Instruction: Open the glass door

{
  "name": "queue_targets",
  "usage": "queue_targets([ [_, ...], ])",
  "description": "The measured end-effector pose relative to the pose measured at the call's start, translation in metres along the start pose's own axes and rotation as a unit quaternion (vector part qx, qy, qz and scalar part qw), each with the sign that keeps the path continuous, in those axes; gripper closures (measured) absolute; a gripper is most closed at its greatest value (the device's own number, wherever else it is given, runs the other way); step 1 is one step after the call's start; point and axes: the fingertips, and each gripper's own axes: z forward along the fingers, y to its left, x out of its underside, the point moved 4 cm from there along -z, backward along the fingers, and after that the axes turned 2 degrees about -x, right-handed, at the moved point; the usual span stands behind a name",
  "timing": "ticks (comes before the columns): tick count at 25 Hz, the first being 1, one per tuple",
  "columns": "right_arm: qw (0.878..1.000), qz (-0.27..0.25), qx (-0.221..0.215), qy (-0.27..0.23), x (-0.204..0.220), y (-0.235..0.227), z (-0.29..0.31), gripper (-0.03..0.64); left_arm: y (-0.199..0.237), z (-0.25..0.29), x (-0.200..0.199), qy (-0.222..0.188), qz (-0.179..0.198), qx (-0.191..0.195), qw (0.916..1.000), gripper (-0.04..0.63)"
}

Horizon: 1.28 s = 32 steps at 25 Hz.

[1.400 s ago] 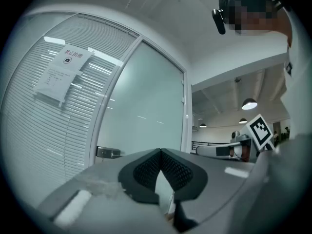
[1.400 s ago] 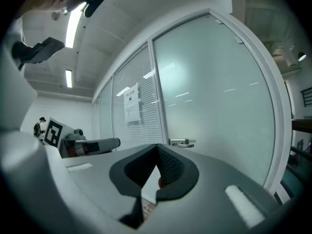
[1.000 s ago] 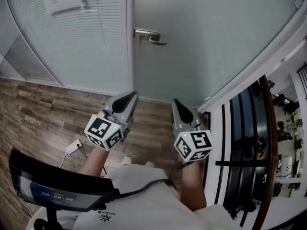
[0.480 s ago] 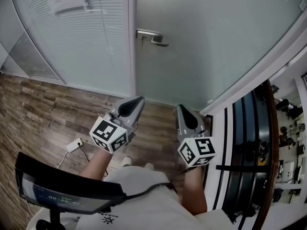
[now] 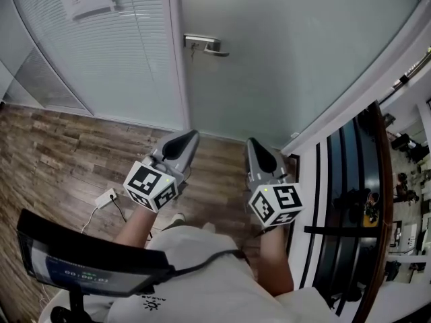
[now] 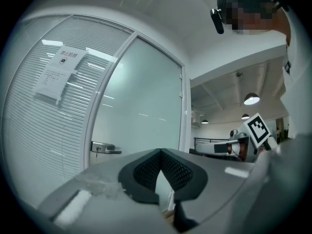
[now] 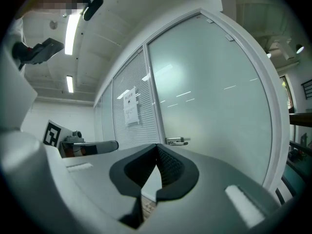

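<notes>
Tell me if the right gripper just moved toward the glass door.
Cannot tell: in the head view the right gripper sits about as near the bottom edge of the glass door as before.

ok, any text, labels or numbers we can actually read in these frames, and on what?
Nothing reads cleanly enough to quote.
Paper notice on the blinds panel: a heading, an icon and body print, all too small to read.
Screen at the bottom of the head view: timer-like digits, too blurred to quote.
Shirt print: too small to read.
Marker cubes: square patterns only, no words.
</notes>
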Motion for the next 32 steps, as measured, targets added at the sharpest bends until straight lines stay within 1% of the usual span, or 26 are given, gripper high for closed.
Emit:
queue_targets([
  [5,0.999,-0.002,-0.028,0.018,0.014,-0.005,-0.014,0.609,-0.019,-0.002,0.012,0.012,-0.001,-0.005,0.9999,0.592],
  [8,0.999,0.003,-0.027,0.018,0.018,-0.013,-0.018,0.609,-0.024,0.0,0.016,0.018,-0.005,-0.007,0.9998,0.592],
  [11,0.999,0.01,-0.028,0.01,0.015,-0.019,-0.015,0.609,-0.022,0.005,0.017,0.019,-0.006,-0.009,0.9998,0.592],
  [14,0.999,-0.004,-0.035,0.01,0.01,-0.023,-0.008,0.609,-0.014,0.015,0.014,0.017,-0.006,-0.01,0.9998,0.592],
  [17,0.999,-0.011,-0.039,0.006,0.007,-0.028,0.001,0.609,-0.007,0.031,0.013,0.015,-0.006,-0.001,0.9999,0.592],
  [21,0.999,-0.008,-0.039,-0.003,0.008,-0.046,0.021,0.609,0.004,0.062,0.02,0.018,-0.009,0.021,0.9996,0.592],
  [25,1.0,-0.002,-0.029,-0.007,0.007,-0.066,0.06,0.609,0.037,0.098,0.023,0.017,-0.013,0.04,0.999,0.592],
  [29,1.0,-0.005,-0.013,0.0,0.007,-0.089,0.12,0.609,0.09,0.142,0.023,0.021,-0.021,0.054,0.9981,0.592],
  [32,1.0,-0.002,-0.01,0.004,0.003,-0.099,0.172,0.609,0.133,0.168,0.018,0.027,-0.02,0.069,0.9971,0.592],
])
